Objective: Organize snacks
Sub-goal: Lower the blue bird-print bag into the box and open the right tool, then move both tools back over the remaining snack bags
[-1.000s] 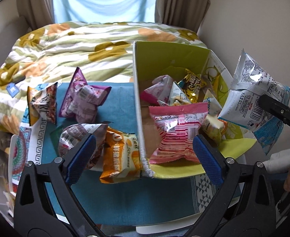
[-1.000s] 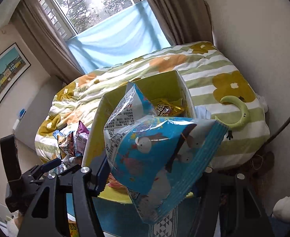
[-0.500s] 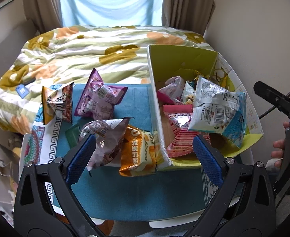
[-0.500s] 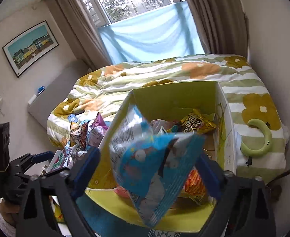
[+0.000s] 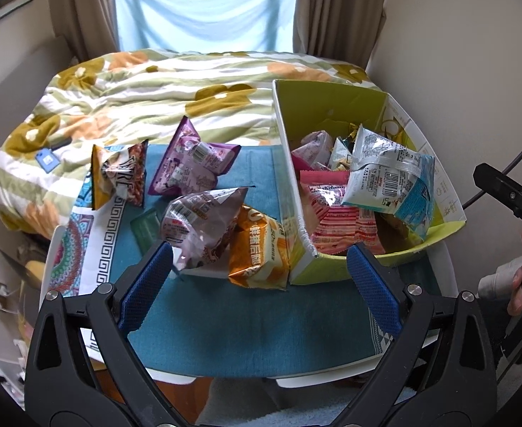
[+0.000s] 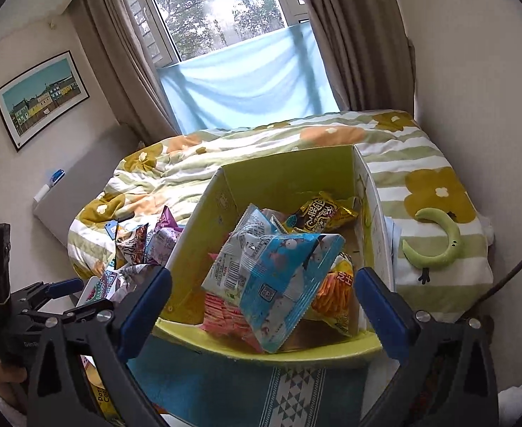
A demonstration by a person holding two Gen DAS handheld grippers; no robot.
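Both spread wide, gripping nothing: left tool (image 5: 259, 283) above the tabletop (image 5: 261, 334) snacks, right tool (image 6: 262, 315) over blue-and-white packet (image 6: 271, 274) lying in yellow box (image 6: 286, 169)

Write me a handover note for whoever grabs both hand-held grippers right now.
Left hand-held gripper: open, empty, above the near table edge, facing the loose snacks.
Right hand-held gripper: open, empty, facing the box.
Done: the blue-and-white snack bag lies in the yellow-green cardboard box, on top of the pink striped bag and other packets.
Left: four bags still outside on the teal cloth: orange bag leaning on the box, silver-purple bag, purple bag, brown-and-red bag. Also a small green packet.
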